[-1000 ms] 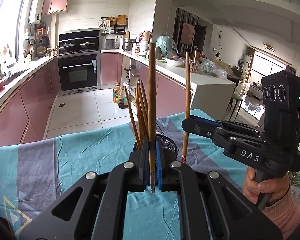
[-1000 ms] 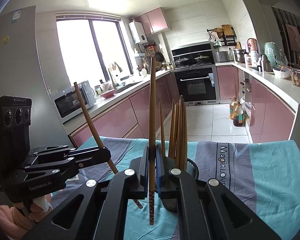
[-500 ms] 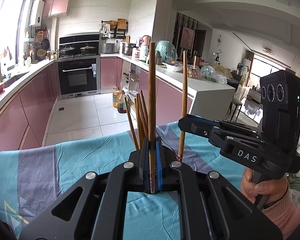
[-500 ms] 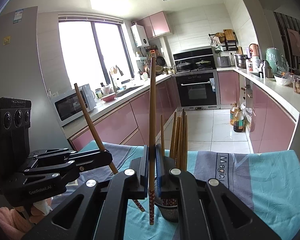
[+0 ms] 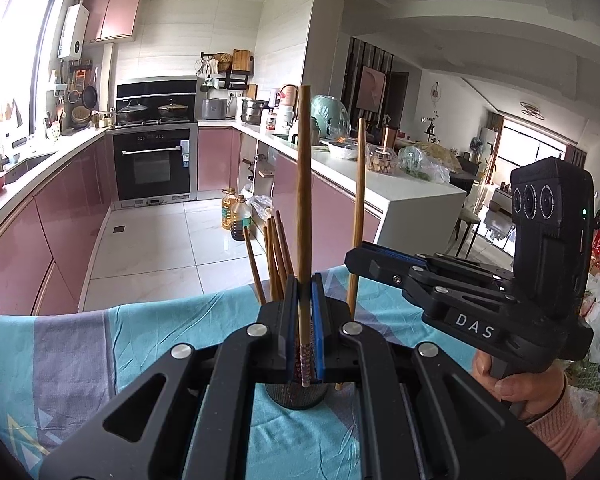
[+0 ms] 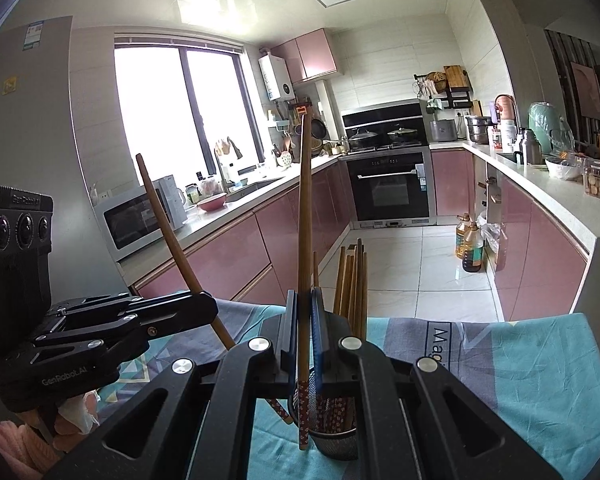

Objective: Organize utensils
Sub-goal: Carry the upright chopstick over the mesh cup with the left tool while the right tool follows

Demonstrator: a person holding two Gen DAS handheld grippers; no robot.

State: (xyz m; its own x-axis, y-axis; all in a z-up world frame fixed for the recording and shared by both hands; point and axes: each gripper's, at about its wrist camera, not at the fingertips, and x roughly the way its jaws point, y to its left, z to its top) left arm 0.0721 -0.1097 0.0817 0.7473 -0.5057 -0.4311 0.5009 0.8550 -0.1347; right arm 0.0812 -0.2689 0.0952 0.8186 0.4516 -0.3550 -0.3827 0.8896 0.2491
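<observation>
Tablecloth: turquoise with grey-violet bands. Chopsticks: brown, with red floral-patterned lower ends. Mesh holder: black. Cabinets, at 9 o'clock: glossy pink. Gripper pads: blue.

Chopsticks stand in a mesh holder on the tablecloth.
</observation>
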